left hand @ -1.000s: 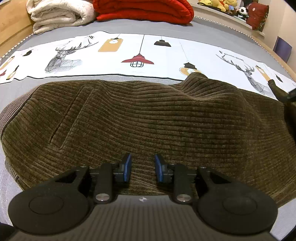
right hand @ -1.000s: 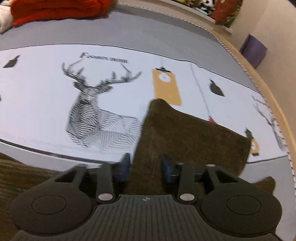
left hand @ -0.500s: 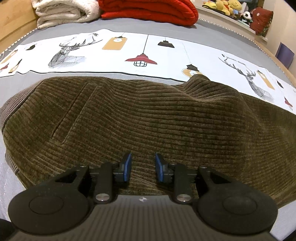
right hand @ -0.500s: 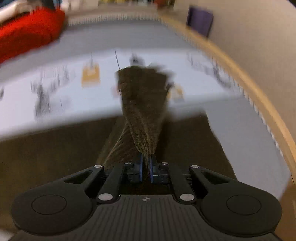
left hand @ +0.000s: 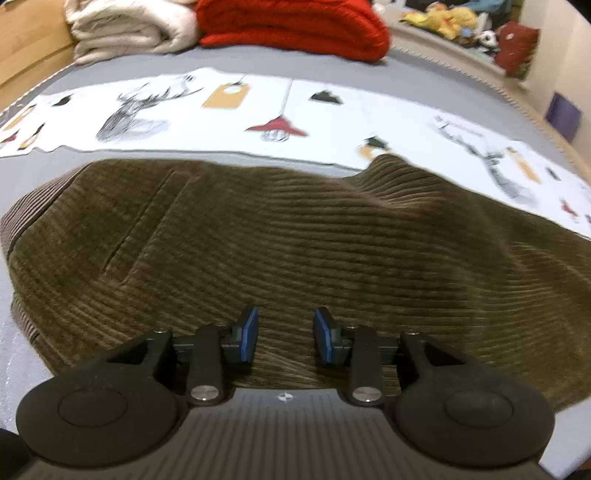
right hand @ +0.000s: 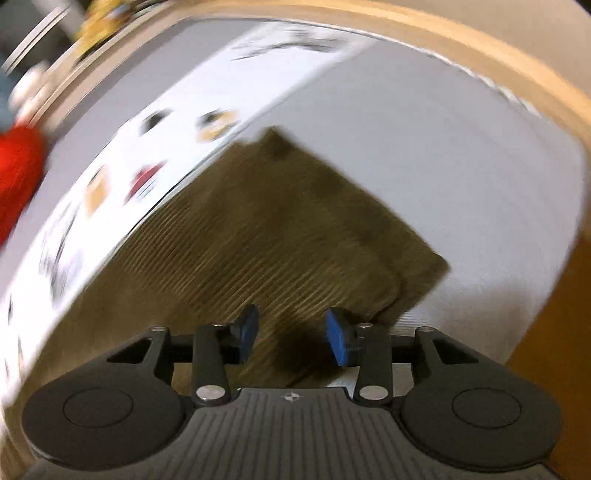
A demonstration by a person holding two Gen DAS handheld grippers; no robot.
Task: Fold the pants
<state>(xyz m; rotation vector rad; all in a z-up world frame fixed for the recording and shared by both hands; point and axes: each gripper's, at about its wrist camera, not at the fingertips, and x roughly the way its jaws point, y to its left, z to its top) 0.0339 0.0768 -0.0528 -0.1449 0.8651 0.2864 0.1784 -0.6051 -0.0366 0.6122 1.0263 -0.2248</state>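
Note:
Brown corduroy pants (left hand: 295, 240) lie spread across the grey bed. My left gripper (left hand: 284, 338) hovers low over their near edge. Its jaws are opening, and the blue pads (left hand: 249, 332) stand apart with cloth beneath them, pressing nothing. In the blurred right wrist view the pants (right hand: 277, 229) show a leg end (right hand: 406, 266) lying folded over the cloth under it. My right gripper (right hand: 291, 338) is just above that layer with its jaws opening. The fabric sits below the gap and the pads do not grip it.
A white printed sheet (left hand: 332, 110) with deer and lamps runs behind the pants. A folded white blanket (left hand: 129, 26) and a red blanket (left hand: 295, 26) lie at the far end, with stuffed toys (left hand: 443, 18) behind. The wooden bed rim (right hand: 480, 44) curves on the right.
My right gripper swung sideways and rolled with the leg end pinched, then spread its jaws and let it go onto the pants. The left gripper stayed put and widened slightly.

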